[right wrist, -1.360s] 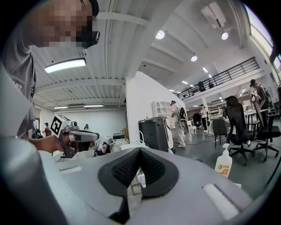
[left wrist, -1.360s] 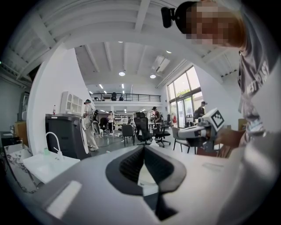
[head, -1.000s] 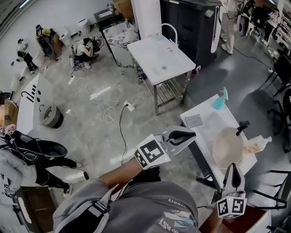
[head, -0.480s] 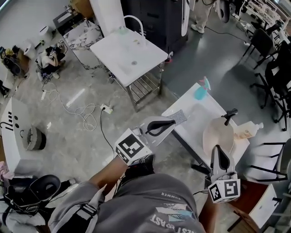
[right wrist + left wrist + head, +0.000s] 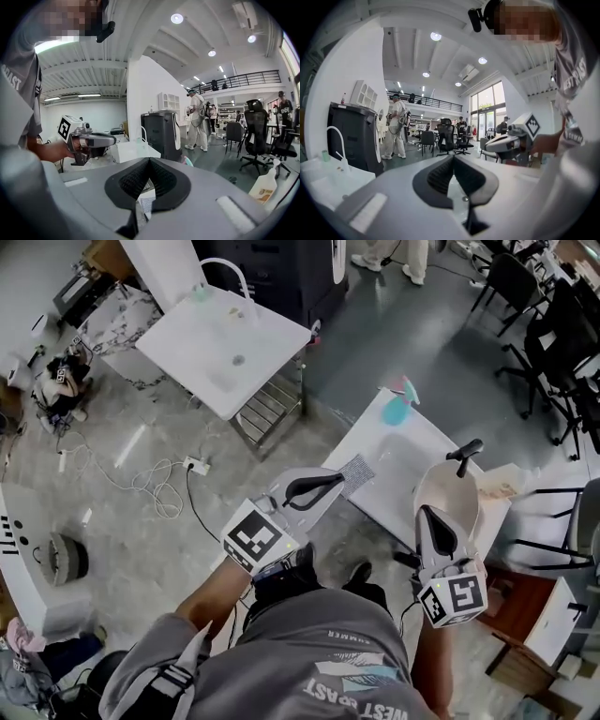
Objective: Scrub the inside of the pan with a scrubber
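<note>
The pan (image 5: pixel 450 491) is sitting on the white table (image 5: pixel 398 460), toward its right end, open side up, with its black handle (image 5: pixel 466 453) pointing away from me. The scrubber (image 5: pixel 357 471), a grey textured pad, is lying flat at the table's near left corner, apart from the pan. I am holding my right gripper (image 5: pixel 427 512) with its jaws pressed together and nothing between them; from the head view its tip is lining up with the pan's near rim, and I cannot tell whether it is touching. My left gripper (image 5: pixel 337 481) is also pinched closed and carrying nothing, and its tip is pointing at the scrubber from just beside it. Each gripper is showing in the other's view, held in a hand at about the same height. A teal spray bottle (image 5: pixel 397 409) is standing at the table's far corner and a pale soap bottle (image 5: pixel 500 489) is lying just beside the pan on its right. Farther off, a second white table (image 5: pixel 220 348) with a curved tap is standing next to a dark cabinet (image 5: pixel 281 268), black office chairs (image 5: pixel 553 343) are crowding the right side, and cables (image 5: pixel 150 474) are trailing across the grey floor.
</note>
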Tool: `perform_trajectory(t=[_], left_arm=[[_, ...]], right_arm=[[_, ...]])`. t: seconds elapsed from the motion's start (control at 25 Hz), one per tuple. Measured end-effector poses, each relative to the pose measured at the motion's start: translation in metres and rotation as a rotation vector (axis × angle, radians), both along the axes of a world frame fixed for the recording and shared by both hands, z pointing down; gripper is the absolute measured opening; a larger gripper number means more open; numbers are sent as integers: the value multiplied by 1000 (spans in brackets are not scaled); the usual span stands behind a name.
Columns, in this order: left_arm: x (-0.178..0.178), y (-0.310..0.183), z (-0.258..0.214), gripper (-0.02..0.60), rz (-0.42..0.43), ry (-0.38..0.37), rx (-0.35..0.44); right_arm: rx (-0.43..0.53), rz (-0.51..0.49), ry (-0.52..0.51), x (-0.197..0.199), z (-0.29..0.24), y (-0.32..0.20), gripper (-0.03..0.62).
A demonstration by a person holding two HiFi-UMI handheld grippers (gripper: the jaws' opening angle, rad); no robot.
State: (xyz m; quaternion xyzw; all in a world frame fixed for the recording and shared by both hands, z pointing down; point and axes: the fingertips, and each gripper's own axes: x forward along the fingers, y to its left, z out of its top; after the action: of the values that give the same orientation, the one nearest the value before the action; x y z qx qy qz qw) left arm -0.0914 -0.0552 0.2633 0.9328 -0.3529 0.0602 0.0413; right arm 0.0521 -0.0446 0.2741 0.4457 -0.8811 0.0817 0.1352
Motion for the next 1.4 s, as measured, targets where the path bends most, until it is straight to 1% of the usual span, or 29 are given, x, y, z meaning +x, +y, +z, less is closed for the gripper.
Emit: perform_trajectory(t=[0.16,0.32,0.48,0.56,0.64,0.84,1.12,1.4], left_arm=[[-15,-13,4,2,-44,11,-15],[-24,-19,13,2,-89,39,-53],[-33,-25,31,2,-114,15,-80],[-39,-28,38,2,-129,21,-84],[-44,-32,45,2,-144,29,-88],[-56,-36,67,2,-178,21,-128],[-71,-44,90,2,-216,41,-178],[-80,-46,113,2,-240,32,-197]], right_arm=[[-32,-30,-5,-14,14,-16,2],[-60,-70,11,-25,30,-33,2],[-86,-106,15,-38,47,-48,3],[-106,-128,26,-46,61,-55,3],[-125,-144,38,-53,75,-62,3],[-192,-185,72,-71,117,-74,5],[-291,-210,121,-90,189,-89,29],[-365,-240,164,-102,245,-97,67]])
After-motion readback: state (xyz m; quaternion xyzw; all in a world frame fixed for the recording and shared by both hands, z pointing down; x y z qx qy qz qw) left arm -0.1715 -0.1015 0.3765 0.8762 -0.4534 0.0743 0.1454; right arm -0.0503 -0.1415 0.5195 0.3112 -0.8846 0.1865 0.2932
